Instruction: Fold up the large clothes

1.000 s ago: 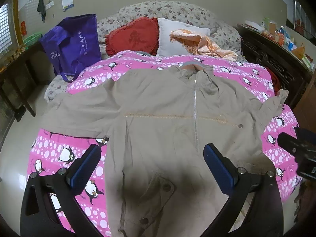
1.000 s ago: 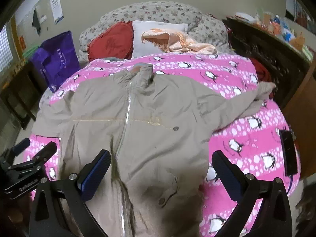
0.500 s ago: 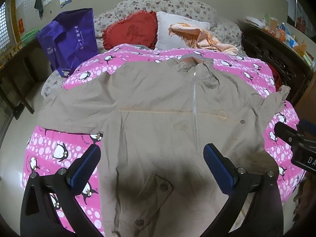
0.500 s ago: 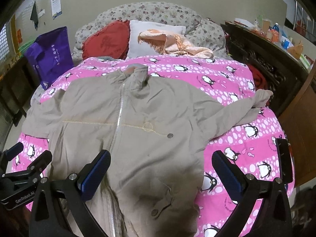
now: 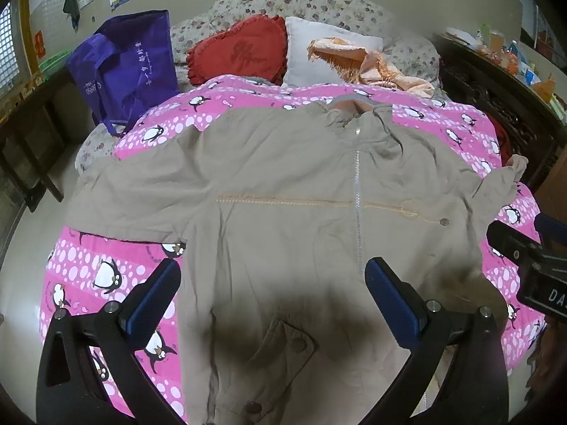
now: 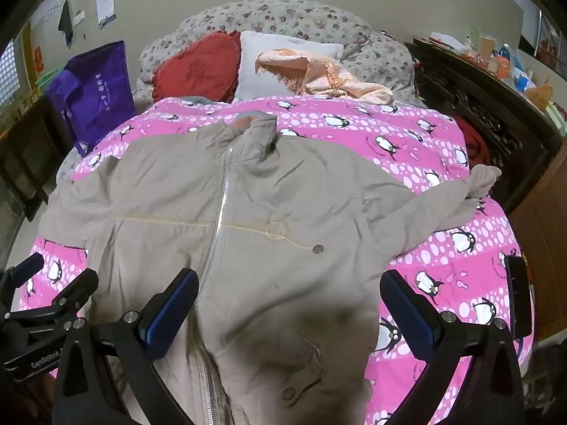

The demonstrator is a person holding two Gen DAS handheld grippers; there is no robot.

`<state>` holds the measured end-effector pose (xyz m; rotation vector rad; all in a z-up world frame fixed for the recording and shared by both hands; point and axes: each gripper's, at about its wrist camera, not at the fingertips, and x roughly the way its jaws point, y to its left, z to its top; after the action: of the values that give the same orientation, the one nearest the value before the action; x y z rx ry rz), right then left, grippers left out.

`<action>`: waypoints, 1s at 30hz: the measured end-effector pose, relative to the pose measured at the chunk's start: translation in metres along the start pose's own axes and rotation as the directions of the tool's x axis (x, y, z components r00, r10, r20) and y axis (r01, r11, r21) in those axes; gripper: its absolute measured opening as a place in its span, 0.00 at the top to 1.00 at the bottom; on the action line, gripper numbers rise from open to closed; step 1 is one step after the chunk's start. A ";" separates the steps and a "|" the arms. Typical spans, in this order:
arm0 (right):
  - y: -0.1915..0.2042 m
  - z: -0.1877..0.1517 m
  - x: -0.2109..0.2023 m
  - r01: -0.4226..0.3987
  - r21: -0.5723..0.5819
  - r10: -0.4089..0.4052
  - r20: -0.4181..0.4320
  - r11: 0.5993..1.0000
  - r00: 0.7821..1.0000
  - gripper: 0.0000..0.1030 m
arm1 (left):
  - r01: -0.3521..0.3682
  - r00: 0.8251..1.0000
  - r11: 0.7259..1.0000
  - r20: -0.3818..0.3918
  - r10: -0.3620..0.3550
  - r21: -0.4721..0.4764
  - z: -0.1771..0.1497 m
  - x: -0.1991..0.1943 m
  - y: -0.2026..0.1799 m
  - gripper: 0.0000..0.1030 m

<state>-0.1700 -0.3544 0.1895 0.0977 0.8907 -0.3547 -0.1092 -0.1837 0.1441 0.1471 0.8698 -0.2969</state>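
Since a second ago: both cameras have drawn slightly closer over the bed; jacket unmoved. Left gripper: jaws wide apart, holding nothing, above the lower front of the khaki zip-front jacket. Right gripper: jaws likewise spread, empty, over the jacket's hem beside its zipper. Jacket: lies flat, front up, sleeves spread, on a pink penguin-print blanket. Beyond: red heart cushion, white pillow, purple tote bag.
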 end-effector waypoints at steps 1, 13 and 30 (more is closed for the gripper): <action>0.000 0.000 0.001 -0.003 0.001 0.003 -0.004 1.000 1.000 0.00 | 0.000 1.000 1.000 -0.002 0.000 0.001 0.000 0.001 0.000 0.00; 0.002 -0.002 0.007 -0.020 0.007 0.020 -0.015 1.000 1.000 0.00 | -0.009 1.000 1.000 -0.009 0.009 0.000 -0.002 0.008 0.003 0.00; 0.004 -0.005 0.014 -0.025 0.012 0.026 -0.040 1.000 0.999 0.00 | -0.016 1.000 1.000 -0.023 0.016 -0.001 -0.004 0.015 0.007 0.00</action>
<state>-0.1639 -0.3529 0.1749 0.1268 0.9266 -0.3350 -0.1009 -0.1793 0.1299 0.1572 0.8915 -0.2800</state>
